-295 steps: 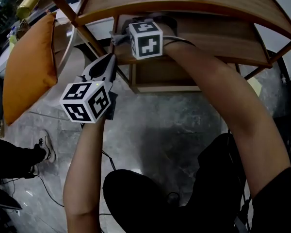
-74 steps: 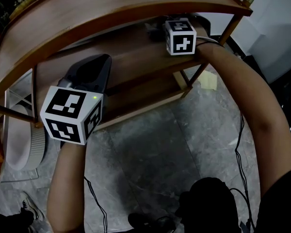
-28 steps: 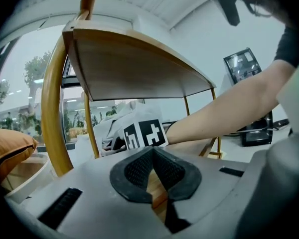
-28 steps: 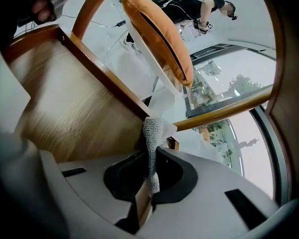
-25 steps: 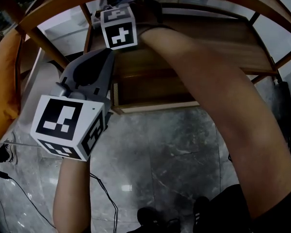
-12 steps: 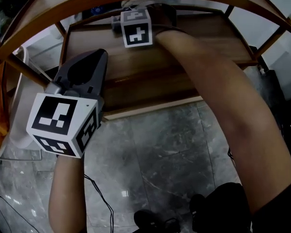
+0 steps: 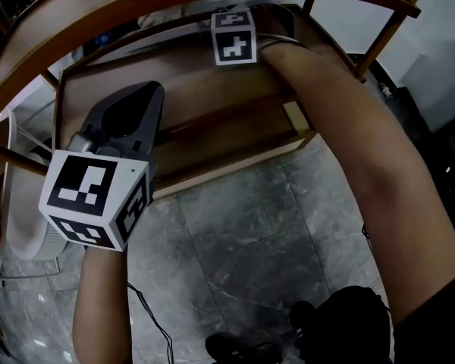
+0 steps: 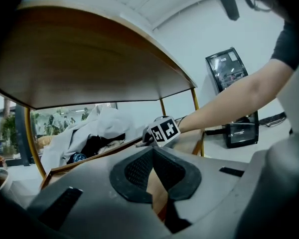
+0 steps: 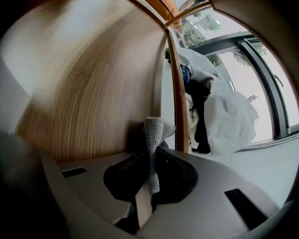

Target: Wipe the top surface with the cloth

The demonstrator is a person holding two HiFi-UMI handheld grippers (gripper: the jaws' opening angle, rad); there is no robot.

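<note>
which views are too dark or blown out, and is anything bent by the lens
Head view: dim overall, darkest at the bottom, and the top edge of the wooden shelf bows from wide-angle distortion. Left gripper view: backlit, with a bright white wall behind and the shelf underside in shade. Right gripper view: heavy dark vignette, window blown out, wood grain soft, the cloth fairly sharp.

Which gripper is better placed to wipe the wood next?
Right. The right gripper has its jaws shut on the grey cloth, close to the wooden panel; the left gripper holds nothing, jaws together.
</note>
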